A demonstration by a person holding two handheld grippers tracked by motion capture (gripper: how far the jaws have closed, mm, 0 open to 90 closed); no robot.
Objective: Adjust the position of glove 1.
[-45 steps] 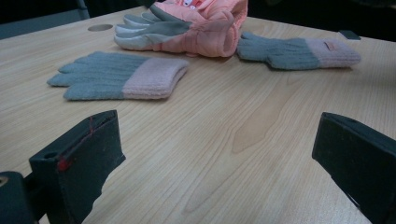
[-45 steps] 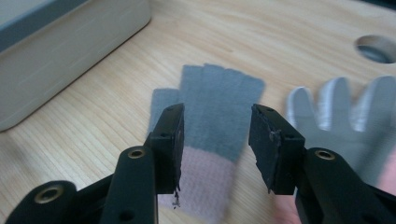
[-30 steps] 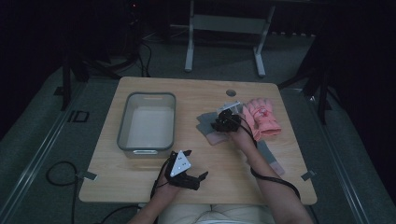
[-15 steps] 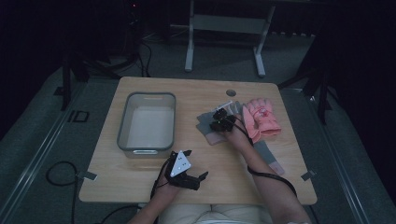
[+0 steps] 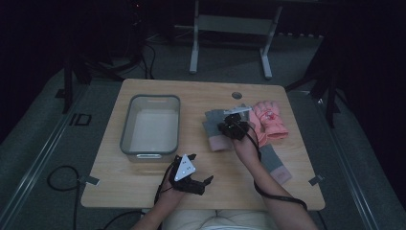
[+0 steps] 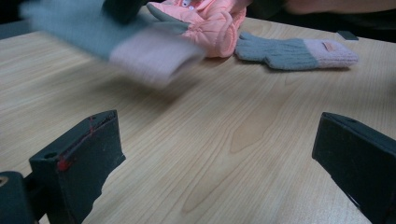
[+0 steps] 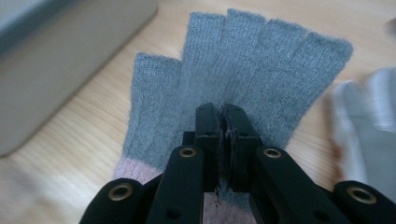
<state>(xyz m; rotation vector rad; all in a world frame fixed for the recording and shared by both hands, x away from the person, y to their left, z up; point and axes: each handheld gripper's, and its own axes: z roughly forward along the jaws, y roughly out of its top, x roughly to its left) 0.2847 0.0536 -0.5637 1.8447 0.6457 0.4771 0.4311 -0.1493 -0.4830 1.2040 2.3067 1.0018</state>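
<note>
My right gripper is right of the table's middle, and its jaws have just been closing on a grey knit glove with a pink cuff. In the right gripper view the jaws pinch the palm of this grey glove, fingers pointing away. The left gripper view has the same glove blurred and raised off the wood. A second grey glove lies flat by the right forearm. My left gripper rests near the front edge, jaws wide apart with bare wood between them.
A clear plastic bin stands on the left half of the wooden table. Pink gloves lie just right of the right gripper. A small dark hole marks the tabletop at the back. A metal stand is on the floor beyond.
The right gripper's jaws have shut on the grey glove and lifted it a little off the table. The left gripper has stayed where it was.
</note>
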